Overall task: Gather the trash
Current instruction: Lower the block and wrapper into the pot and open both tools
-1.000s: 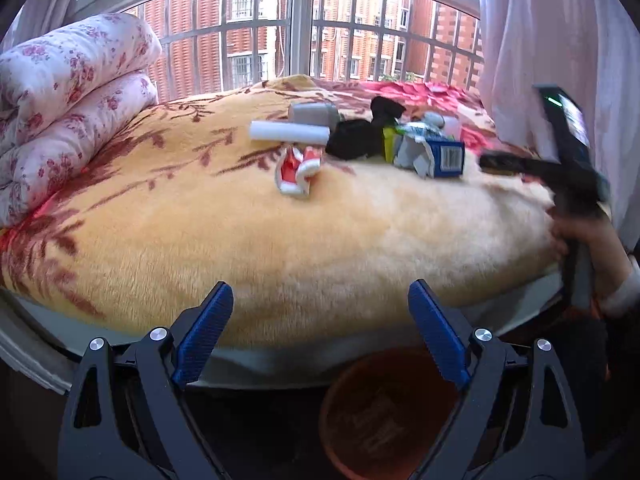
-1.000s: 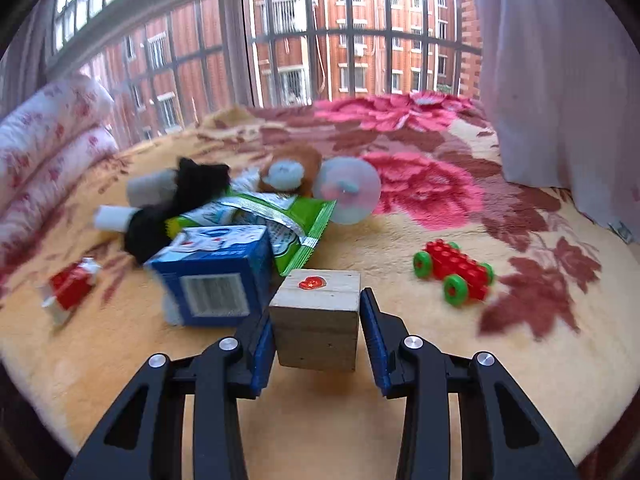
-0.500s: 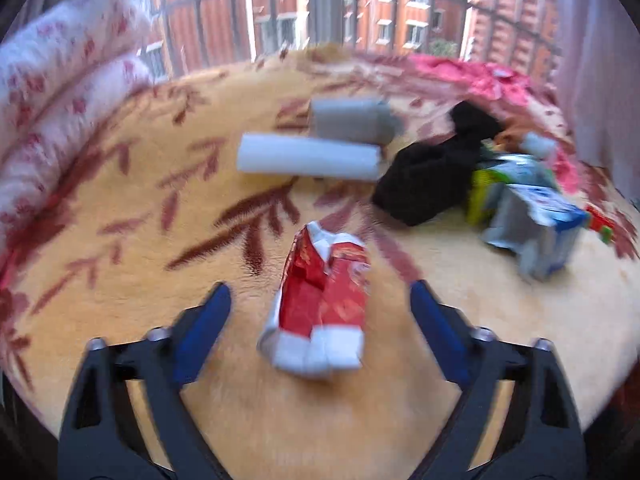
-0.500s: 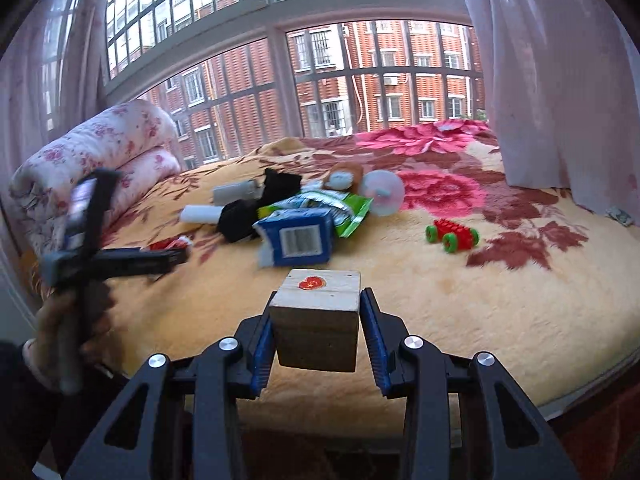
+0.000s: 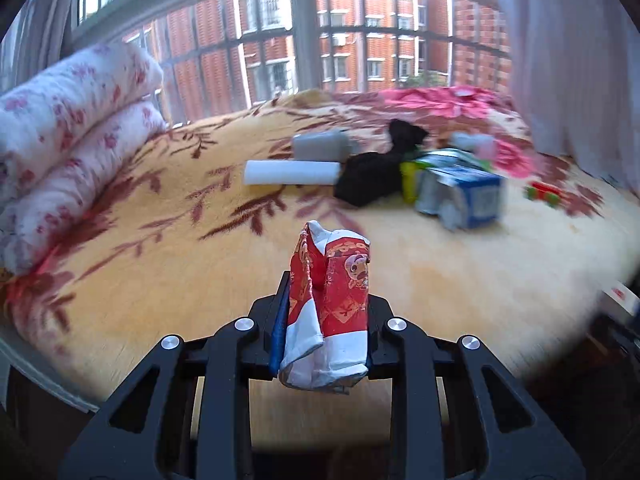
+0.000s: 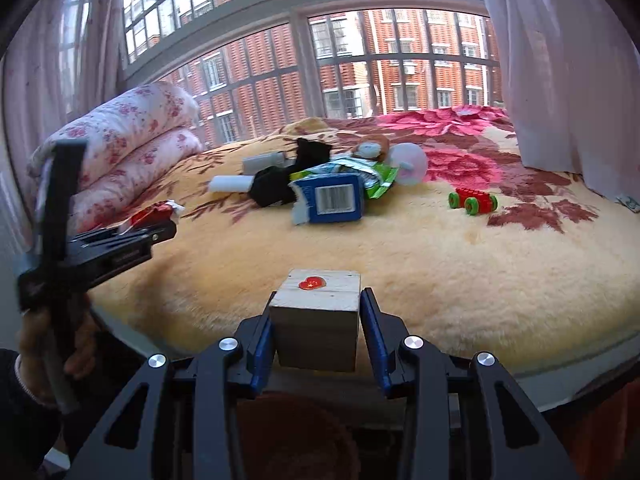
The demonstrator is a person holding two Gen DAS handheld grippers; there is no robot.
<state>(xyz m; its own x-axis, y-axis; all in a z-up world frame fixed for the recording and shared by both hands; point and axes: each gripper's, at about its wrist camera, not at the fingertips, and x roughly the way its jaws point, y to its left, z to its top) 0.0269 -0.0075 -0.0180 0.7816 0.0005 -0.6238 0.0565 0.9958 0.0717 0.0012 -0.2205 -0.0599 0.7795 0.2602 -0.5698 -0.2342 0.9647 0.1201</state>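
Left hand-held gripper (image 5: 322,322) up close, jaws closing on the crumpled red-and-white paper carton (image 5: 328,304), squeezed between the blue pads and lifted clear of the fuzzy yellow floral bed blanket (image 5: 168,280). Over on the other side, the right hand-held gripper (image 6: 318,334) is clamped on a pale wooden cube with a red heart sticker (image 6: 316,320), held over the bed's near edge. Mid-bed now: a torn blue-and-white drink carton (image 6: 330,198) lying on its side, a black cloth (image 6: 274,186) just beside it, a green snack wrapper (image 6: 366,174) behind. A white paper roll (image 5: 292,172) and a grey tube (image 5: 320,146) sit left of the cloth. Off right, well apart, a red toy car with green wheels (image 6: 472,202). Far left, a folded pink floral quilt (image 6: 132,136) against the window.
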